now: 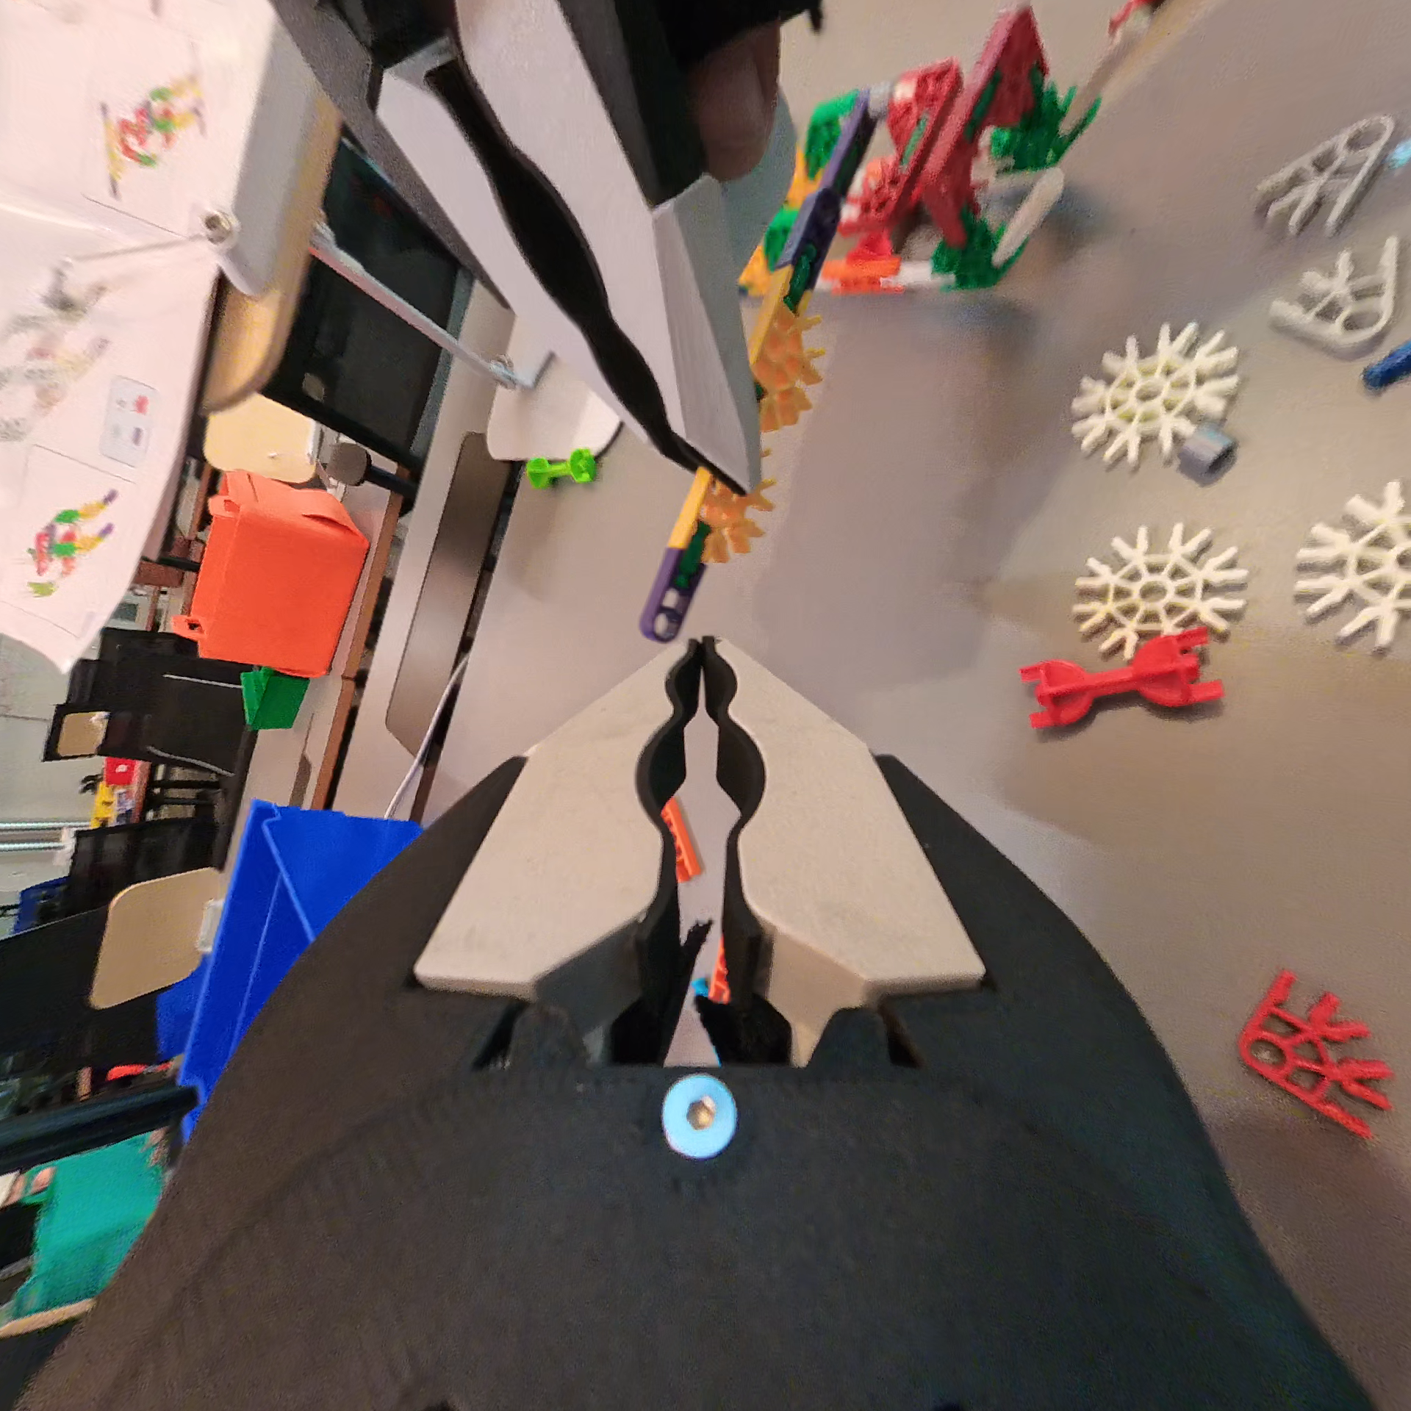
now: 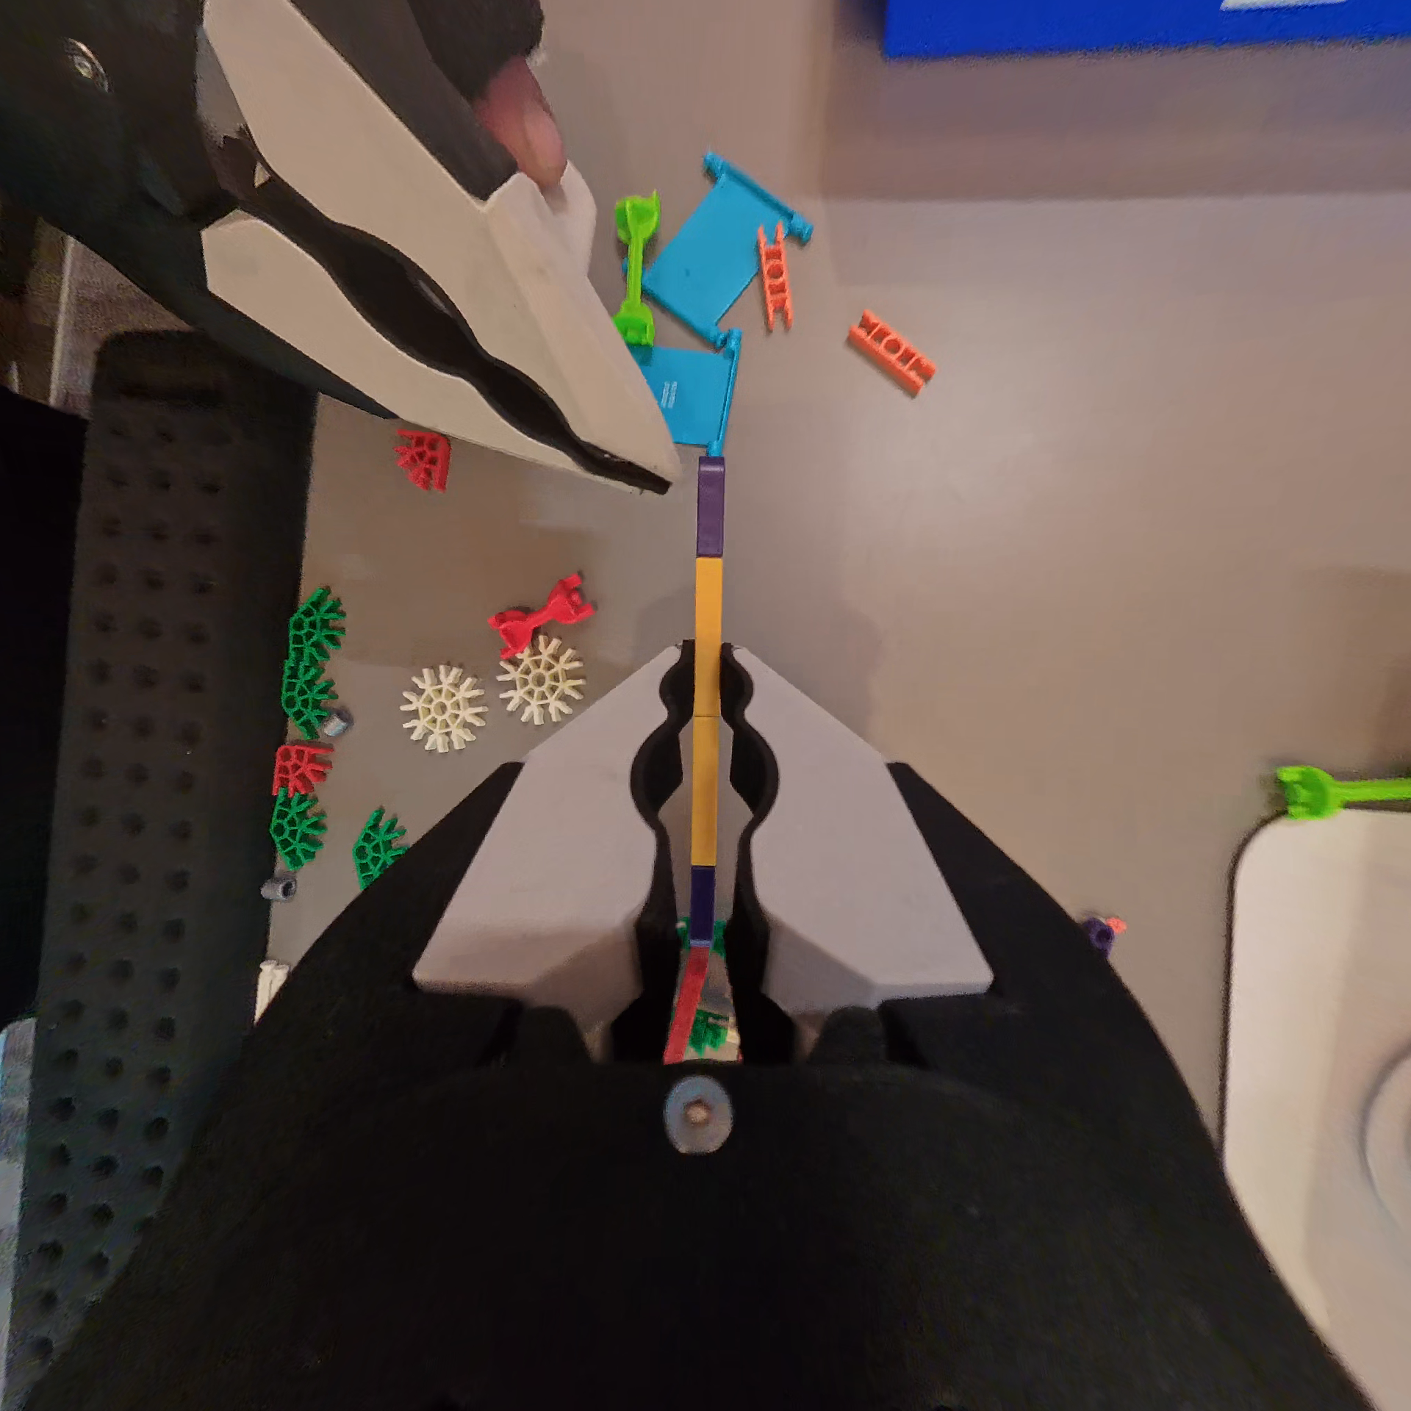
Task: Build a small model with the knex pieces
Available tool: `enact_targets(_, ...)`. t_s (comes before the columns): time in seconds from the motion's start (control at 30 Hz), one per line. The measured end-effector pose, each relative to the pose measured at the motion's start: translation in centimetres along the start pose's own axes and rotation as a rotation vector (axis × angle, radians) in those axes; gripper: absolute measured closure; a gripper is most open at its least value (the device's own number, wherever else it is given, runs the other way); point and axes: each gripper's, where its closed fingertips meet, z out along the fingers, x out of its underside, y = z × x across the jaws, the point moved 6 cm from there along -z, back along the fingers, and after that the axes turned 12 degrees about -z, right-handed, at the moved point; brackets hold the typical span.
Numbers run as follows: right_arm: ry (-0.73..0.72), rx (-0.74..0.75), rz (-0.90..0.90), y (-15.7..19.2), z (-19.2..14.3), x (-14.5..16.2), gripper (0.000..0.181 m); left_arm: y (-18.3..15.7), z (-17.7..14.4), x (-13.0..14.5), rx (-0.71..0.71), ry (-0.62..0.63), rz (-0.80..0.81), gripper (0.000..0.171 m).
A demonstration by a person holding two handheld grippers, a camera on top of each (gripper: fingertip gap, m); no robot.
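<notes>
My right gripper point(image 2: 706, 653) is shut on a thin yellow and purple strip point(image 2: 708, 595). Both pads press its yellow part, and the purple end sticks out ahead. In the left wrist view the right gripper point(image 1: 737, 477) comes in from the top and holds that strip point(image 1: 676, 580), which carries orange-yellow snowflake connectors and joins a multicoloured model point(image 1: 954, 160). My left gripper point(image 1: 704, 645) is shut, with nothing showing between its tips, just below the strip's purple end. In the right wrist view the left gripper point(image 2: 660, 482) sits beside that end.
On the grey table point(image 1: 954, 802) lie white snowflake connectors point(image 1: 1157, 397), a red rod point(image 1: 1122, 679), a red fan connector point(image 1: 1306, 1054) and grey connectors point(image 1: 1328, 175). Blue panels point(image 2: 718, 252), orange rods point(image 2: 889, 351) and a green rod point(image 2: 637, 267) lie ahead. A black perforated mat point(image 2: 153, 687) is at the left and a white tray point(image 2: 1328, 992) at the right. The left gripper's tips are roughly 4 cm from the right gripper's.
</notes>
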Motion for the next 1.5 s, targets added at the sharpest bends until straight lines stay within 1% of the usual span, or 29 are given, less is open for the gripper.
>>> enact_targets(0.07,-0.02,0.033,-0.002,0.3,-1.9,-0.1,0.178,0.5,-0.8,-1.3,0.031,-0.065,-0.097,0.171)
enact_targets(0.1,-0.025,0.048,-0.009,0.6,-2.8,-0.1,0.178,0.9,-1.3,-2.0,0.038,-0.095,-0.152,0.168)
enact_targets(0.17,-0.05,0.067,-0.024,1.4,-4.4,-0.2,0.178,1.4,-1.8,-3.2,0.085,-0.154,-0.279,0.15)
enact_targets(0.27,-0.034,0.075,-0.074,3.0,-5.9,-0.2,0.178,1.4,-1.7,-5.1,0.208,-0.217,-0.447,0.129)
enact_targets(0.33,-0.013,0.071,-0.117,4.3,-6.5,-0.2,0.178,0.8,-1.3,-6.4,0.303,-0.249,-0.521,0.132)
enact_targets(0.4,-0.003,0.077,-0.134,5.2,-7.0,-0.1,0.179,-0.3,-1.1,-7.5,0.425,-0.284,-0.56,0.156)
enact_targets(0.43,0.004,0.083,-0.138,5.5,-7.3,0.2,0.179,-0.7,-1.0,-7.9,0.461,-0.303,-0.58,0.16)
enact_targets(0.5,0.01,0.1,-0.146,6.0,-7.9,0.7,0.178,-1.5,-0.7,-8.6,0.498,-0.327,-0.6,0.166)
enact_targets(0.6,-0.021,0.086,-0.118,6.7,-8.8,1.5,0.176,-2.3,-0.8,-9.6,0.551,-0.36,-0.639,0.168)
enact_targets(0.7,-0.095,0.089,-0.077,7.1,-9.9,2.1,0.173,-2.6,-0.8,-10.5,0.608,-0.398,-0.699,0.169)
enact_targets(0.73,-0.131,0.094,-0.054,7.0,-10.4,2.3,0.165,-2.4,-0.9,-10.8,0.628,-0.418,-0.724,0.169)
enact_targets(0.77,-0.167,0.096,-0.021,6.9,-10.8,2.6,0.153,-2.2,-0.9,-10.9,0.647,-0.433,-0.75,0.169)
enact_targets(0.8,-0.203,0.096,0.014,6.7,-11.4,3.0,0.146,-2.1,-0.9,-11.1,0.668,-0.446,-0.77,0.169)
enact_targets(0.83,-0.243,0.108,0.04,6.5,-12.0,3.5,0.143,-1.9,-0.9,-11.3,0.689,-0.457,-0.792,0.169)
enact_targets(0.87,-0.291,0.125,0.057,6.3,-12.8,3.9,0.143,-1.7,-0.8,-11.5,0.702,-0.467,-0.808,0.169)
enact_targets(0.93,-0.357,0.124,0.092,6.2,-14.0,4.9,0.15,-1.4,-0.6,-11.8,0.729,-0.471,-0.824,0.169)
enact_targets(0.97,-0.38,0.12,0.109,6.2,-14.5,5.4,0.163,-1.2,-0.4,-12.0,0.732,-0.477,-0.832,0.169)
enact_targets(1.0,-0.412,0.104,0.12,6.2,-14.9,5.9,0.172,-1.0,-0.1,-12.2,0.74,-0.476,-0.836,0.169)
enact_targets(1.07,-0.472,0.087,0.169,6.0,-15.7,6.8,0.162,-0.7,0.3,-12.7,0.764,-0.486,-0.858,0.169)
enact_targets(1.13,-0.524,0.089,0.214,5.5,-16.6,7.8,0.159,-0.3,0.9,-13.0,0.795,-0.494,-0.883,0.169)
enact_targets(1.2,-0.523,0.107,0.237,5.2,-17.1,8.9,0.145,0.0,1.3,-13.3,0.832,-0.5,-0.899,0.169)
enact_targets(1.3,-0.505,0.081,0.242,5.1,-17.0,9.6,0.143,0.3,2.0,-13.6,0.867,-0.486,-0.903,0.169)
enact_targets(1.37,-0.492,0.066,0.229,5.2,-16.6,9.7,0.151,0.3,2.4,-13.9,0.893,-0.47,-0.89,0.169)
enact_targets(1.4,-0.489,0.051,0.217,5.3,-16.4,9.7,0.159,0.3,2.6,-14.1,0.907,-0.459,-0.88,0.169)
enact_targets(1.43,-0.492,0.037,0.206,5.4,-16.2,9.7,0.176,0.2,2.8,-14.3,0.912,-0.443,-0.862,0.169)
enact_targets(1.5,-0.483,0.033,0.199,5.3,-15.9,9.9,0.177,0.3,3.2,-14.4,0.91,-0.417,-0.836,0.169)
